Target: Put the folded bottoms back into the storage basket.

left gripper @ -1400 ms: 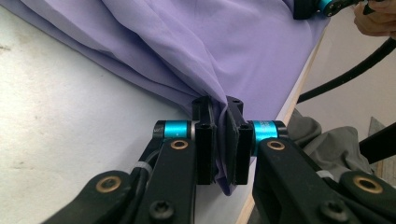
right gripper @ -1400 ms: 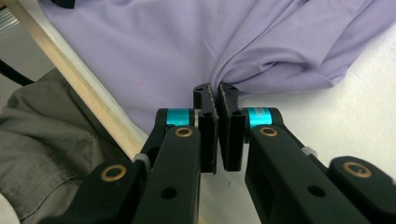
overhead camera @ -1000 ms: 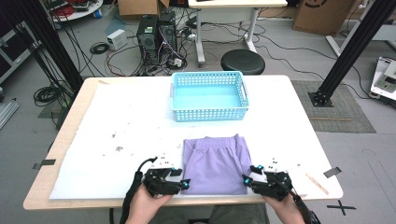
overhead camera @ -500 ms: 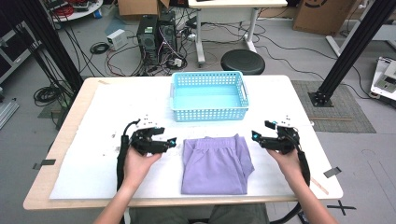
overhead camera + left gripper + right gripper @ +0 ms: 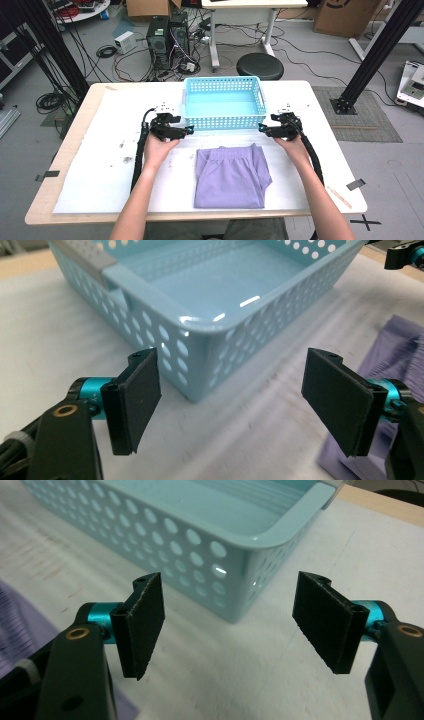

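Observation:
A folded purple garment (image 5: 232, 175) lies flat on the white mat, near the table's front edge. Behind it stands an empty light-blue perforated basket (image 5: 222, 121). My left gripper (image 5: 187, 131) hovers at the basket's near left corner (image 5: 200, 325). Its jaws have just been opening and stand wide apart, nothing between them (image 5: 235, 400). My right gripper (image 5: 262, 128) sits at the near right corner (image 5: 270, 535), open too after just widening, and empty (image 5: 235, 625). The garment's edge (image 5: 400, 355) shows beside the left jaws and at the left of the right gripper view (image 5: 20, 615).
The white mat (image 5: 100, 170) covers most of the wooden table (image 5: 45, 212). Tape strips lie on the table's left (image 5: 46, 175) and right (image 5: 355, 184) edges. A stool (image 5: 259, 65), computer towers (image 5: 167, 35) and cables stand on the floor beyond.
Both hands moved away from the garment's near corners, up the table to the basket's near corners. The jaws of both grippers opened. The garment stays folded on the mat.

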`<state>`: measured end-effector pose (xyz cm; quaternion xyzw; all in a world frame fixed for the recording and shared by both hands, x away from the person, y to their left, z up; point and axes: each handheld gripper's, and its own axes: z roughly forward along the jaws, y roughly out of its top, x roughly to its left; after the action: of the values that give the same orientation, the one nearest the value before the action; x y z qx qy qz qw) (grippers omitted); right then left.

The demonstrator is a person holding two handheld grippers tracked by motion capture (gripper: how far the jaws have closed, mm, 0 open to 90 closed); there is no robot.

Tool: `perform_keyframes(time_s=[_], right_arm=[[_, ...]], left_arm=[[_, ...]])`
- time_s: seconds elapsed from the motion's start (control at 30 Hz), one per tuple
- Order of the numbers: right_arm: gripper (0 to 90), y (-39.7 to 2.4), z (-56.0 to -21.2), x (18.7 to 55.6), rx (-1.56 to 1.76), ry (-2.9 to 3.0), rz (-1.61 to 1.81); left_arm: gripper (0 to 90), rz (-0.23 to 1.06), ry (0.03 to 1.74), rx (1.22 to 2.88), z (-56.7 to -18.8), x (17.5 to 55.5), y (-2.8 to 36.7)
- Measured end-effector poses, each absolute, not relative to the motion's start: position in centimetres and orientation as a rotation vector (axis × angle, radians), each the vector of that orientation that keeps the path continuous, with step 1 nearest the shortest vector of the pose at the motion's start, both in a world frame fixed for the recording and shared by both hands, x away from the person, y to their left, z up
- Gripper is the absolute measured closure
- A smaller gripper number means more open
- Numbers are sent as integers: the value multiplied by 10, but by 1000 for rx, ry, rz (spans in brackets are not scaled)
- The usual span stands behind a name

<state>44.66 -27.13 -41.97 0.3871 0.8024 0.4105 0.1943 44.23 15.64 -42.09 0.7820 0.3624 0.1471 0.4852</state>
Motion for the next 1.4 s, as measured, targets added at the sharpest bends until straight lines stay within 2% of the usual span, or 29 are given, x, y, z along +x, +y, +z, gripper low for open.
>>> perform_keyframes(time_s=[0.17,0.2,0.27,0.33,0.5,0.53,0.73,1.0,1.4], right_arm=[[292,-264,-424,463,1091,2281,1146],[345,-260,-423,466,1059,2286,1174],[352,-258,-423,465,1049,2269,1168],[405,-258,-420,462,1035,2244,1160],[439,-261,-416,455,1036,2274,1143],[473,-264,-414,449,1033,2267,1142],[476,-276,-414,433,1054,2269,1180],[479,-277,-415,405,995,2281,1160],[478,-277,-417,396,969,2279,1151]], left_arm=[[237,337,907,1950,-426,459,148],[259,370,897,1953,-426,462,143],[261,396,903,1963,-426,463,141],[343,357,930,1971,-429,464,144],[344,359,938,2017,-426,459,139],[344,344,931,2035,-424,456,137],[401,340,878,2049,-425,435,134],[401,334,864,2067,-424,414,136],[396,336,851,2069,-427,404,136]])
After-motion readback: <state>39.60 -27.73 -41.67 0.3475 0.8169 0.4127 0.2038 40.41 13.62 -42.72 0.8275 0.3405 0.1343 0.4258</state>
